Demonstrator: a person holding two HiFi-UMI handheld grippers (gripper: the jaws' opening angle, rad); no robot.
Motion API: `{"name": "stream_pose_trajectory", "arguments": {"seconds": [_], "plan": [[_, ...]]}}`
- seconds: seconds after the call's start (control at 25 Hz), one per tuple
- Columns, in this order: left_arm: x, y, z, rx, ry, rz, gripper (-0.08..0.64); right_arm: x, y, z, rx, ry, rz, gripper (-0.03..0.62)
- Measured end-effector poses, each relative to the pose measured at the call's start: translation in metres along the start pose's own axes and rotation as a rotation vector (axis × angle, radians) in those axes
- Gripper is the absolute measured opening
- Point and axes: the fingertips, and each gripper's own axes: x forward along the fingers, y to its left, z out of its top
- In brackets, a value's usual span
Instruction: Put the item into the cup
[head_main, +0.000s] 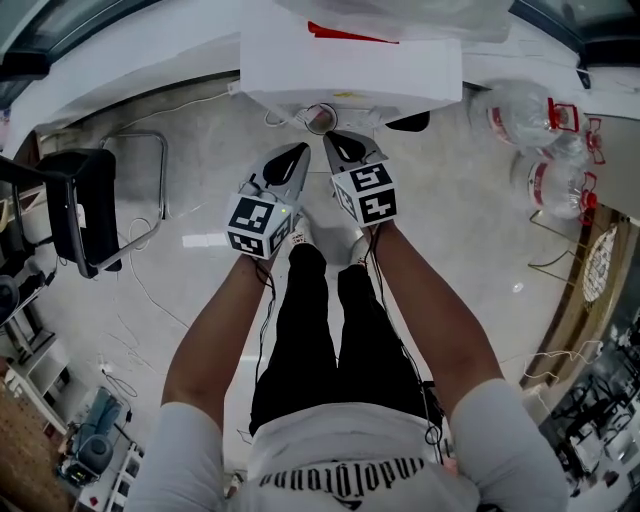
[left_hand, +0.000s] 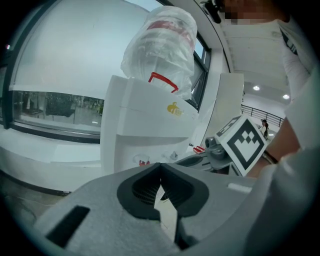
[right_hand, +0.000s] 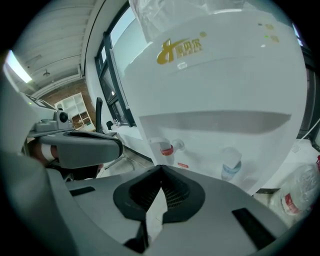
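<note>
Head view shows a small round cup (head_main: 320, 118) under the white dispenser (head_main: 350, 65).

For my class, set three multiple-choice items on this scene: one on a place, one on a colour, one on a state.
1. Where do the clear bottles lie?
A on the floor, at the person's right
B on a shelf
C inside a box

2. What colours mark the taps on the dispenser?
A red and blue
B green and yellow
C both black

3. How do the jaws of the right gripper stand?
A together
B wide apart
C clamped on a bottle

Key:
1 A: in the head view they lie on the pale floor at the right.
2 A: the red tap and the blue tap show side by side.
3 A: the tips meet in its own view.
</note>
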Motion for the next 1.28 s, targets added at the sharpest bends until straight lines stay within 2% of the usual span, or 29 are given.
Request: {"name": "stream_pose_trajectory", "arguments": {"seconds": [0.56,0.92,1.28], "plan": [[-0.042,-0.031,0.050,0.007,-0.007,0.008,0.014,-0.076,0.025,0.053,-0.046,-0.043,0.020,0.014],[-0.066,-0.066,0.098,0.023,-0.045,0.010,0.015,-0.137,0.031,0.100,-0.085,-0.097,0.026,0.014],[-0.106,-0.093,0.154,0.005,-0.117,0.027,0.015,-0.200,0.051,0.141,-0.111,-0.160,0.048,0.014]]}}
